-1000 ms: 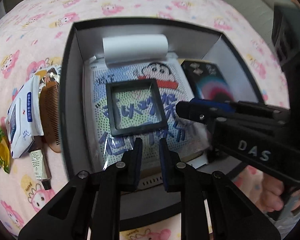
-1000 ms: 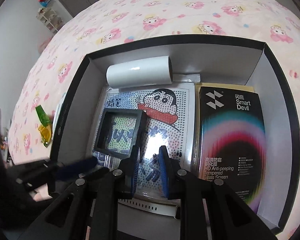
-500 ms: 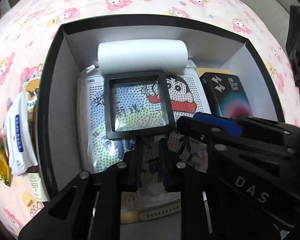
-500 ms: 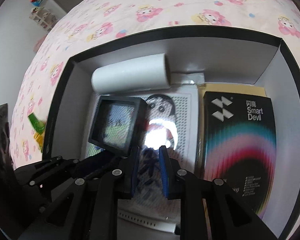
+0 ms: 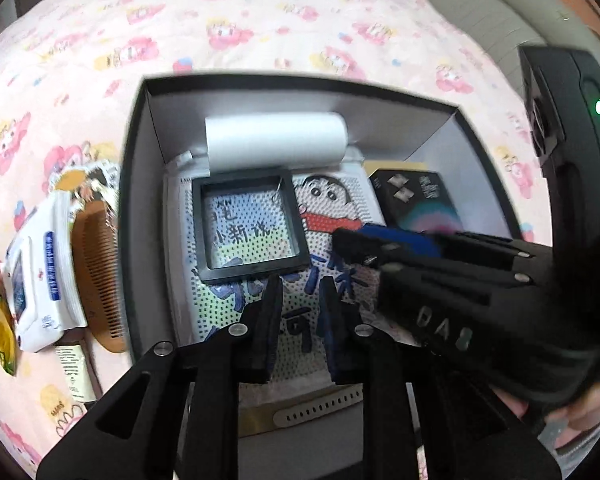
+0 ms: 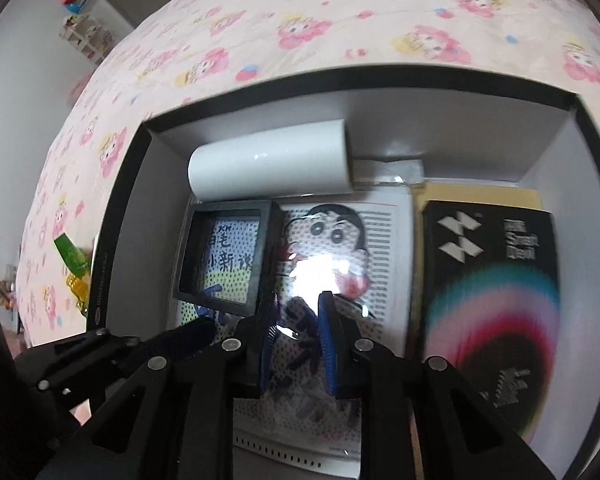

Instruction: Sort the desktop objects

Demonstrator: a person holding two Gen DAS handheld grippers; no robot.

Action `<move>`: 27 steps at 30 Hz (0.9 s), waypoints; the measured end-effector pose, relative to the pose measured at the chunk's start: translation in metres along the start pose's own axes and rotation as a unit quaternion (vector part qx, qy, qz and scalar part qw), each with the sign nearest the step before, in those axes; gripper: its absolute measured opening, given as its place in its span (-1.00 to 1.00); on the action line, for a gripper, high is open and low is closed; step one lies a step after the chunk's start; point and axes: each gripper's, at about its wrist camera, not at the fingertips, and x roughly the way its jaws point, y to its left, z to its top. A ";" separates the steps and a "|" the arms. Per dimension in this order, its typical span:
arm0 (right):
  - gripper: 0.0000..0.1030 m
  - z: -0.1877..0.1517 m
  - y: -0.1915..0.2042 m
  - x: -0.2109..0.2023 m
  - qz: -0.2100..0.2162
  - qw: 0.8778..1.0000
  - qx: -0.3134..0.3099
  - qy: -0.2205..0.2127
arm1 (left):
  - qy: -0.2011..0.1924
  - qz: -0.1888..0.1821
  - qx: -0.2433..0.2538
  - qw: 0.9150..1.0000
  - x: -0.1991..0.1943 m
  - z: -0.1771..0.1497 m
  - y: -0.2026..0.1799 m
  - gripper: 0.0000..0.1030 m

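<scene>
While both grippers are held over the black box (image 5: 136, 216), the square frame (image 5: 248, 229) is seen lying flat inside, below the white roll (image 5: 276, 142). Left gripper (image 5: 298, 292) and right gripper (image 6: 296, 312) are each parted narrowly, with nothing gripped.

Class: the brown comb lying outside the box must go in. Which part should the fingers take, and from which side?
Take the comb across its solid spine, the edge next to the box wall, coming from above. It lies flat on the sheet with its teeth toward the white packet, so the spine looks the firmer hold.
</scene>
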 end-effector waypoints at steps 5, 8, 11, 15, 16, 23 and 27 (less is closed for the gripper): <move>-0.64 -0.017 0.007 -0.052 -0.014 0.998 -0.013 -0.064 | -0.058 -0.017 0.009 0.998 -0.043 -0.011 0.002 -0.59; -0.57 -0.030 0.020 -0.088 -0.016 0.994 -0.022 -0.104 | -0.100 -0.029 0.009 0.995 -0.077 -0.019 -0.004 -0.55; -0.43 -0.045 0.036 -0.120 -0.047 0.987 -0.037 -0.147 | -0.146 -0.015 0.009 0.989 -0.112 -0.033 -0.013 -0.51; -0.34 -0.076 0.061 -0.158 -0.090 0.973 -0.070 -0.199 | -0.193 -0.003 0.013 0.981 -0.153 -0.056 -0.024 -0.48; -0.32 -0.083 0.065 -0.165 -0.093 0.971 -0.074 -0.208 | -0.201 0.003 0.018 0.979 -0.161 -0.062 -0.027 -0.43; -0.17 -0.126 0.087 -0.212 -0.107 0.956 -0.068 -0.265 | -0.249 0.042 0.036 0.967 -0.213 -0.100 -0.041 -0.21; -0.02 -0.149 0.094 -0.229 -0.107 0.951 -0.050 -0.285 | -0.270 0.063 0.035 0.960 -0.231 -0.122 -0.043 -0.01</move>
